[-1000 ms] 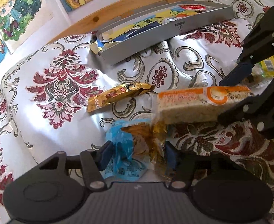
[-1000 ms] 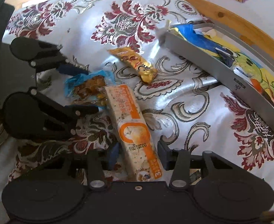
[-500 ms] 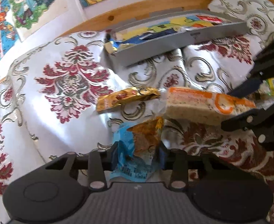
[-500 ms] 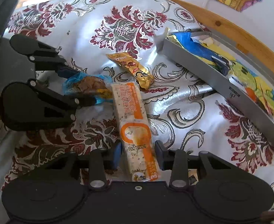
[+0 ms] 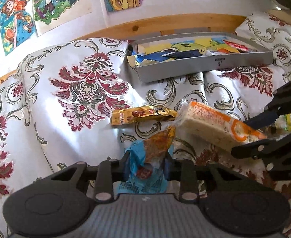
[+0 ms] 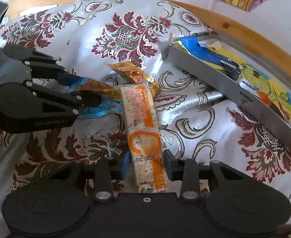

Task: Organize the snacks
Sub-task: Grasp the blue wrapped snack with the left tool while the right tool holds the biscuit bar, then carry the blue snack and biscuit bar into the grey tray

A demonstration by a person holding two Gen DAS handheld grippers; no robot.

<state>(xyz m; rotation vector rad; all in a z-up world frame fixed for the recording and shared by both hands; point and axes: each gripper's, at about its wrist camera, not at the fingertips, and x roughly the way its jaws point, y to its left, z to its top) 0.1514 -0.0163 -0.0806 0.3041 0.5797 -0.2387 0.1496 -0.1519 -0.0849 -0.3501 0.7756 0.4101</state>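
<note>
Snacks, left to right. Left gripper (image 5: 146, 165): jaws closed on blue-and-orange packet (image 5: 151, 150), which looks lifted off the patterned bedspread (image 5: 82, 83). Gold wrapper (image 5: 143, 115) lies loose on the bedspread just beyond, ungripped. Right gripper (image 6: 146, 163): jaws clamped on the near end of the long orange cracker pack (image 6: 143, 127), far end tilted up beside the blue packet. Grey tray (image 5: 205, 67) sits at the far edge near the wooden rail, already holding several packets. Judgement: partway done; two snacks in hand need carrying to the tray, gold wrapper left to collect. Something yellow shows past the right gripper, unclear.
</note>
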